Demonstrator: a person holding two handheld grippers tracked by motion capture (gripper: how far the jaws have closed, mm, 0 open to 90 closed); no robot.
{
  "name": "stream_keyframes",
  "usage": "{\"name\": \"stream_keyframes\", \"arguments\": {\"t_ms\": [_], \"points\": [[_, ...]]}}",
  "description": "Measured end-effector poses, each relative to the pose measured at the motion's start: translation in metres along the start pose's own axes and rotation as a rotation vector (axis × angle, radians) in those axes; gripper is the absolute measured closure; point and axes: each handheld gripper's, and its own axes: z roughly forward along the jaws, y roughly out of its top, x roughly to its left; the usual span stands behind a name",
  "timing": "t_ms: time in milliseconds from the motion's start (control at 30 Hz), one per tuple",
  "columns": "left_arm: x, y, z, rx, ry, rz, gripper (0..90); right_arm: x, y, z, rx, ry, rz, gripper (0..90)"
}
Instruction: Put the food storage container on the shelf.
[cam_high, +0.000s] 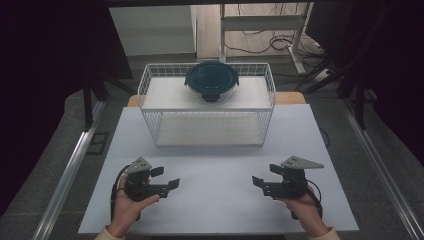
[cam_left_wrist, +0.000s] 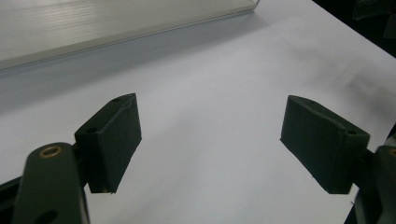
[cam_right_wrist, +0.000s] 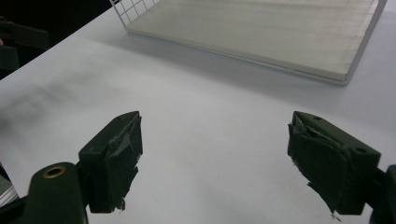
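A round container with a dark blue clip lid (cam_high: 212, 80) sits on the top shelf of a white wire rack (cam_high: 150, 95) at the back of the table. My left gripper (cam_high: 166, 177) is held low over the front left of the white table (cam_high: 215, 210), open, with nothing between its pads (cam_left_wrist: 114, 140). My right gripper (cam_high: 266, 175) is held over the front right, also open and empty, its pads (cam_right_wrist: 114, 156) wide apart. Both point inward and toward the rack, well short of it.
The rack's lower board (cam_right_wrist: 261, 32) lies on the table ahead of both grippers, with wire mesh (cam_right_wrist: 135, 9) at its side. Bare white table stretches between the hands and the rack. Dark curtains, metal rails (cam_high: 70, 170) and floor cables (cam_high: 280, 42) surround the table.
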Motion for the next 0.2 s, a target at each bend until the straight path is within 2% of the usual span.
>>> {"name": "stream_keyframes", "arguments": {"t_ms": [200], "points": [[0.0040, 0.0015, -0.0006, -0.007, 0.010, -0.036, 19.7, -0.0001, -0.0051, -0.0004, -0.004, -0.012, -0.016, 17.4]]}}
